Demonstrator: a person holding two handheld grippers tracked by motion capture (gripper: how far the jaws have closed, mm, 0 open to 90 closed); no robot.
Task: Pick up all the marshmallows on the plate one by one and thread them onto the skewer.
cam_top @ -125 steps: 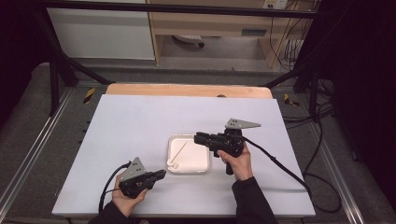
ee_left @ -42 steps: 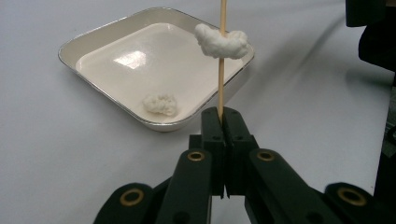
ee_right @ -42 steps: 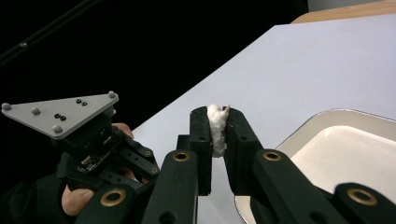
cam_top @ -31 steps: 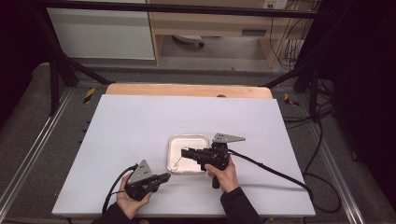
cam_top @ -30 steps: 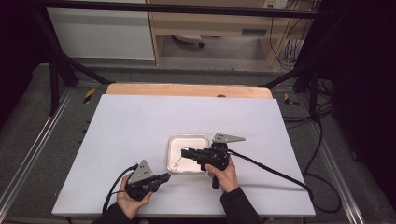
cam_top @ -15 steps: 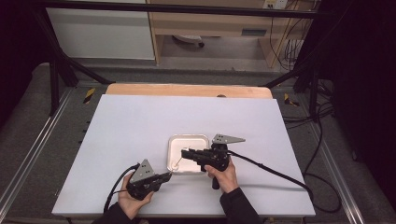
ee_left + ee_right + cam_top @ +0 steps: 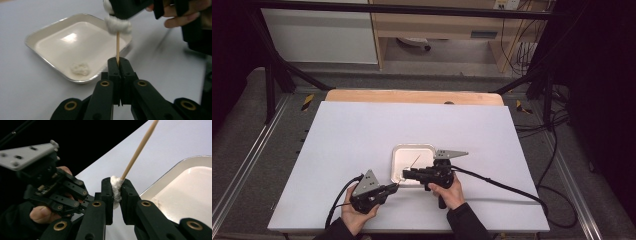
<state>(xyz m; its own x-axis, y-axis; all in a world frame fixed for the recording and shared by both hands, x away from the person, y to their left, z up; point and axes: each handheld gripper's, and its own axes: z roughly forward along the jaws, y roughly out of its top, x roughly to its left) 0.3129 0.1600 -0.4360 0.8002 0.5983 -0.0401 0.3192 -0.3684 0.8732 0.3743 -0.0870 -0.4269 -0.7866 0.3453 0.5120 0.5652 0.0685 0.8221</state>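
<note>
Since the earlier frame the right gripper (image 7: 404, 173) has come down and leftward to meet the left gripper (image 7: 396, 187). Just behind both lies the steel tray (image 7: 45, 33). The left's jaws are pressed tight on a thin, stiff, snappable wooden stick (image 7: 117, 46); grip it low. The right's jaws pinch the soft, light cotton wad (image 7: 115, 187) at its tip.

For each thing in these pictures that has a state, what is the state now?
left gripper: shut on the wooden stick.
wooden stick: held upright, its top end in the cotton wad.
right gripper: shut on the cotton wad.
cotton wad: squeezed between the pads, on the stick's end.
tray: flat on the table, holding a loose cotton piece.
</note>
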